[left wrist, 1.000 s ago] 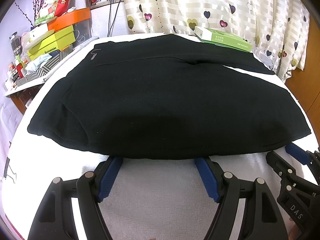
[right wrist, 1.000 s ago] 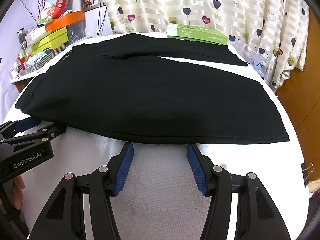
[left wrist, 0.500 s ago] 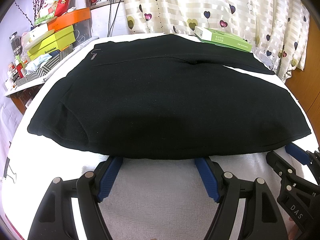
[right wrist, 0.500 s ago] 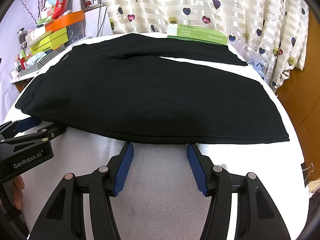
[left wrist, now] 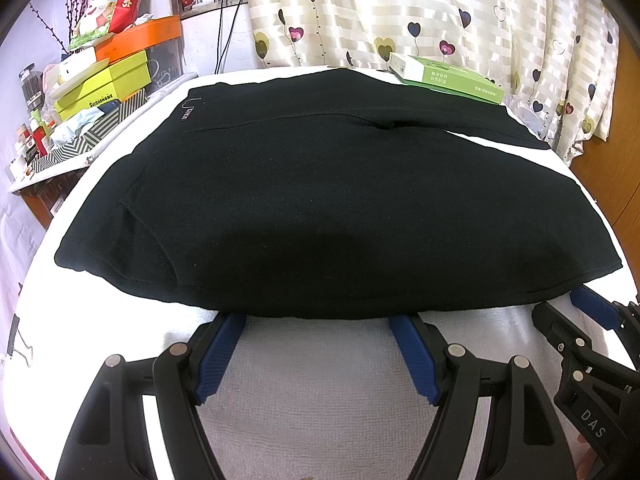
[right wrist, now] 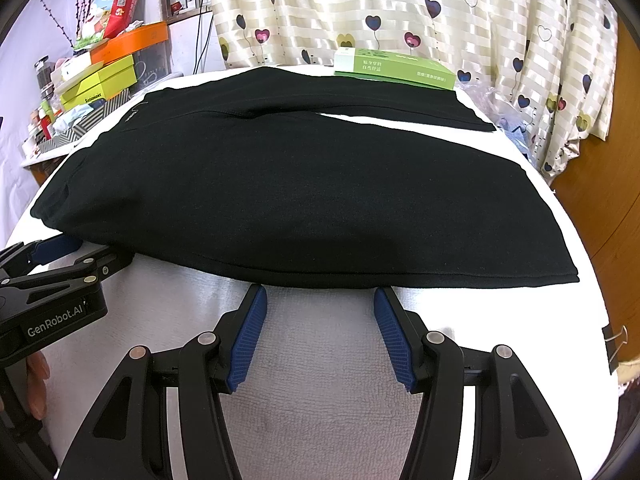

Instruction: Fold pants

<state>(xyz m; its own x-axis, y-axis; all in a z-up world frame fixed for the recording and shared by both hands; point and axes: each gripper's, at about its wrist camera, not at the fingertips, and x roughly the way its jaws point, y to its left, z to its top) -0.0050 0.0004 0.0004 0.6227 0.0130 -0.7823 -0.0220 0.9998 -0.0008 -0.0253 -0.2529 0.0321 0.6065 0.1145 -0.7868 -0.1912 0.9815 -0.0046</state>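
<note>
Black pants [left wrist: 320, 200] lie spread flat across the white towel-covered table [left wrist: 320, 392], waistband at the left, two legs running right. In the left wrist view my left gripper [left wrist: 320, 322] is open, its blue fingertips touching the near edge of the pants with nothing between them. My right gripper [right wrist: 318, 294] is open too, fingertips at the near hem of the pants [right wrist: 300, 200]. Each view shows the other gripper at its side: the right gripper [left wrist: 592, 308] low right, the left gripper [right wrist: 60, 250] low left, with fingertips of a hand behind it.
A green box [left wrist: 448, 78] rests at the table's far edge on the far pant leg. Stacked yellow and orange boxes [left wrist: 104, 80] crowd a side shelf at the left. A heart-patterned curtain [left wrist: 420, 12] hangs behind. A binder clip [right wrist: 614, 344] holds the towel at the right edge.
</note>
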